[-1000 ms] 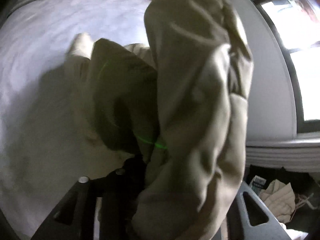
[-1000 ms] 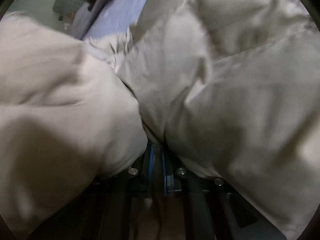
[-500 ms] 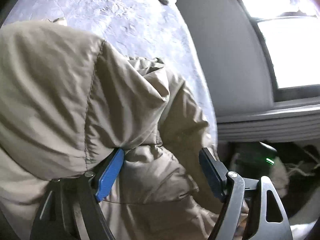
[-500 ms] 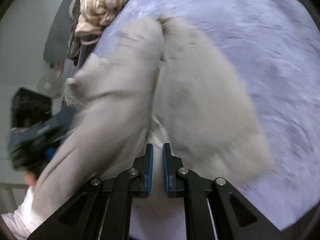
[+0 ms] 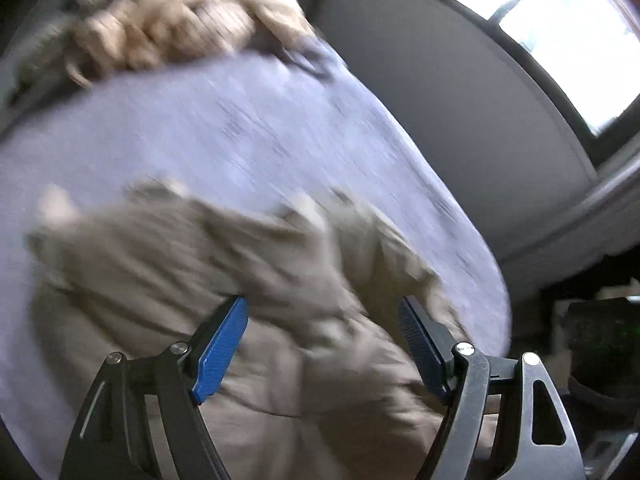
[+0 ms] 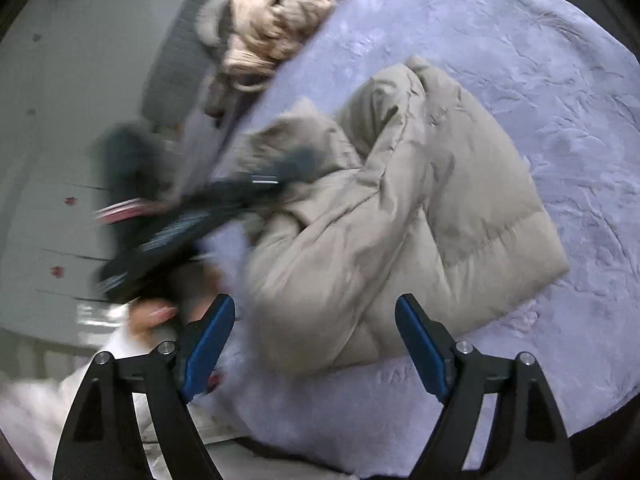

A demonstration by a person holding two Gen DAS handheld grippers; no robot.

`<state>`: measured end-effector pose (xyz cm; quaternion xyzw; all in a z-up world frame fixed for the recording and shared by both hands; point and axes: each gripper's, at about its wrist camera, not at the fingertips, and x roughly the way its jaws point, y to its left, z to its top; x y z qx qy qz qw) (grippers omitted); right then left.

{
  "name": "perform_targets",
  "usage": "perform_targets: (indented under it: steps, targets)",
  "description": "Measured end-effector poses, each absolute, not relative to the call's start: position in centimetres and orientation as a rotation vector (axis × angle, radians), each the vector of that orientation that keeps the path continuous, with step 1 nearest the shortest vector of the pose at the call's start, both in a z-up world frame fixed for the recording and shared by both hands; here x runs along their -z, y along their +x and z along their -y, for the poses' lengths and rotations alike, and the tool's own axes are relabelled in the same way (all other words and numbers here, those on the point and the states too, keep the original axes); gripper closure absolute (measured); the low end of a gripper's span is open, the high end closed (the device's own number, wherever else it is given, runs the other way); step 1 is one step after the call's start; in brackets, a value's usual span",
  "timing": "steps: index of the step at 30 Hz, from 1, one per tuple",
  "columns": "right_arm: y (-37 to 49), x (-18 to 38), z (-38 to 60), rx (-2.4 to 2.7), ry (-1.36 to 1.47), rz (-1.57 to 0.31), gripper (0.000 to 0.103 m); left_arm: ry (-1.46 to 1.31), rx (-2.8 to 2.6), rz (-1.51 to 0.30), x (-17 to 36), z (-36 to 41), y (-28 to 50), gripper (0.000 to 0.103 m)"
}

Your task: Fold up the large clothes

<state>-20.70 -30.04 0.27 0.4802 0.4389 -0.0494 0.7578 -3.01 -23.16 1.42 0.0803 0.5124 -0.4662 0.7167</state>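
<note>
Beige puffer jacket (image 6: 400,216) lying bundled on the lavender bed cover (image 6: 560,80)

The right gripper (image 6: 316,336) is opening above the jacket's near edge — nothing between its blue pads. The left gripper (image 5: 324,344) is hovering with fingers spread wide over the jacket — pads not pressing it.

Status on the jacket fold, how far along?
Done: beige puffer jacket lies bundled on the lilac bedspread. In hand: nothing; right gripper opening above it, left gripper open over it. Left: fold looks loose; knit pile is untouched.
</note>
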Motion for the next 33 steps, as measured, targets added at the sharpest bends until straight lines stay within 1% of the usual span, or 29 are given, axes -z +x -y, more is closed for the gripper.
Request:
perform_targets:
  steps: [1,2,3,5,7,9,11,13,17,22,25,26,29,30,31,32,33]
  targets:
    - [-19.4,0.2,30.0,0.154,1.009,-0.981,0.045,0.178,0.98,-1.102,-1.8,22.3,-2.0,0.025]
    - [-18.5,0.3,30.1,0.189,0.968,-0.984,0.074,0.183,0.909,-1.074,-1.7,21.4,-0.7,0.025]
    - [-18.2,0.2,30.1,0.219,0.924,-1.007,0.091,0.194,0.859,-1.057,-1.3,20.8,0.4,0.025]
    - [-17.2,-0.4,29.9,0.289,0.785,-1.03,0.091,0.22,0.774,-1.051,0.3,19.2,3.1,0.025]
    - [-17.0,-1.1,29.5,0.309,0.667,-1.052,0.091,0.203,0.76,-1.075,2.7,19.0,3.4,0.025]
    - [-17.3,-1.0,29.6,0.328,0.62,-1.066,0.091,0.193,0.758,-1.089,4.4,20.8,2.7,0.025]
    - [-18.0,-0.2,30.2,0.367,0.598,-1.084,0.091,0.238,0.781,-1.062,5.2,23.4,1.2,0.025]
    - [-19.1,0.6,31.1,0.419,0.591,-1.095,0.091,0.286,0.812,-1.04,6.2,26.2,-0.1,0.025]
    - [-22.6,2.4,33.8,0.504,0.625,-1.113,0.091,0.305,0.862,-1.057,6.5,30.2,-1.2,0.025]
    - [-23.5,5.9,36.5,0.523,0.674,-1.131,0.088,0.319,0.858,-1.08,7.2,32.1,-1.9,0.025]
    - [-23.7,6.0,37.3,0.478,0.744,-1.166,0.086,0.337,0.852,-1.079,7.5,32.0,-2.0,0.025]
    - [-24.0,5.4,37.8,0.464,0.779,-1.159,0.083,0.334,0.851,-1.082,7.5,31.9,-2.0,0.025]
    - [-25.1,2.6,39.0,0.466,0.8,-1.102,0.071,0.321,0.848,-1.092,7.6,31.6,-1.7,0.025]
    - [-25.5,1.3,39.3,0.466,0.783,-1.067,0.057,0.321,0.848,-1.093,7.6,31.5,-1.7,0.025]
    - [-25.6,0.1,39.7,0.457,0.774,-1.035,0.042,0.322,0.845,-1.093,7.6,31.5,-1.6,0.025]
    - [-25.4,-0.5,40.0,0.444,0.775,-1.011,0.038,0.329,0.84,-1.091,7.5,31.5,-1.7,0.025]
    - [-24.9,-1.0,40.4,0.413,0.784,-0.989,0.038,0.334,0.833,-1.092,7.4,31.4,-1.8,0.025]
